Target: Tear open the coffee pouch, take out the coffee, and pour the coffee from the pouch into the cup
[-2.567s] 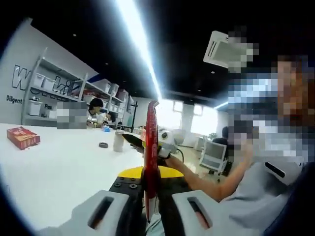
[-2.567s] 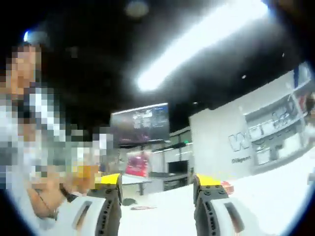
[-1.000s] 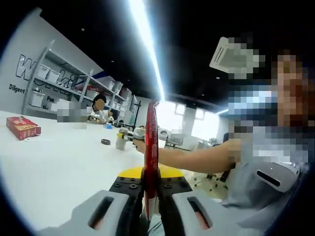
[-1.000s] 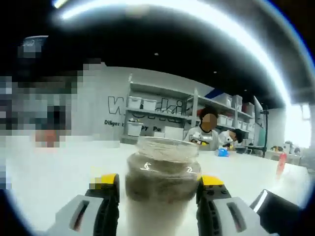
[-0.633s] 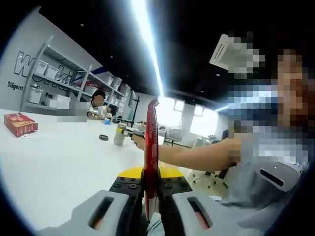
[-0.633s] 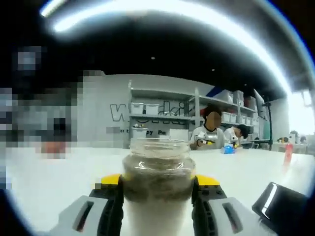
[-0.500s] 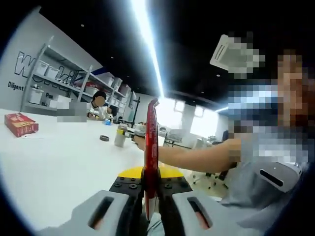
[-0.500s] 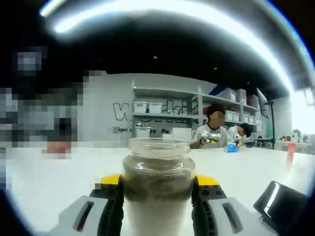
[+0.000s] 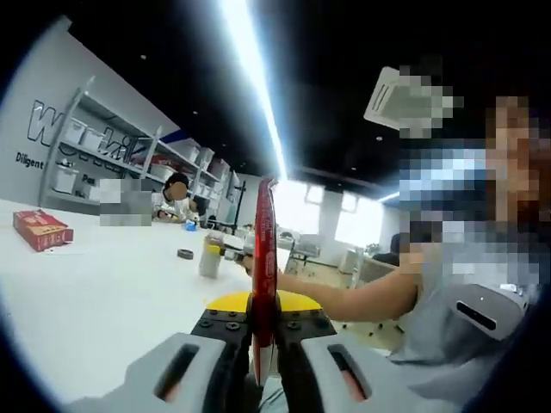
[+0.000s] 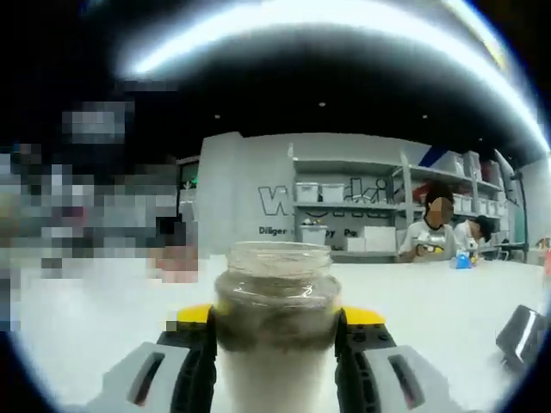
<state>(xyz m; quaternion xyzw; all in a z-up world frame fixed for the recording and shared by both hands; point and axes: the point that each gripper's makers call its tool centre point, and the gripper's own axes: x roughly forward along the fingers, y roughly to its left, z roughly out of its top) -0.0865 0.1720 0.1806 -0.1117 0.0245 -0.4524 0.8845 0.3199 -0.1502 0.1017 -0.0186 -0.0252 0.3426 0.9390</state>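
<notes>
Pouch (image 9: pixel 263 267) stands edge-on in the left gripper view, pinched upright between the left gripper (image 9: pixel 263 344) jaws — likely kept level against spilling; in the right gripper view, the right gripper (image 10: pixel 274 344) clasps the cup (image 10: pixel 274 331) on the table (image 10: pixel 103 318), steadied for pouring.

Jar (image 10: pixel 274 344) base behind tongs (image 10: pixel 274 340)

White table (image 9: pixel 95 292); grey wall (image 10: pixel 250 185) with lettering, shelving (image 9: pixel 103 146) holding white bins; dark ceiling, long strip light (image 9: pixel 254 82); bright windows (image 9: pixel 306 211).
</notes>
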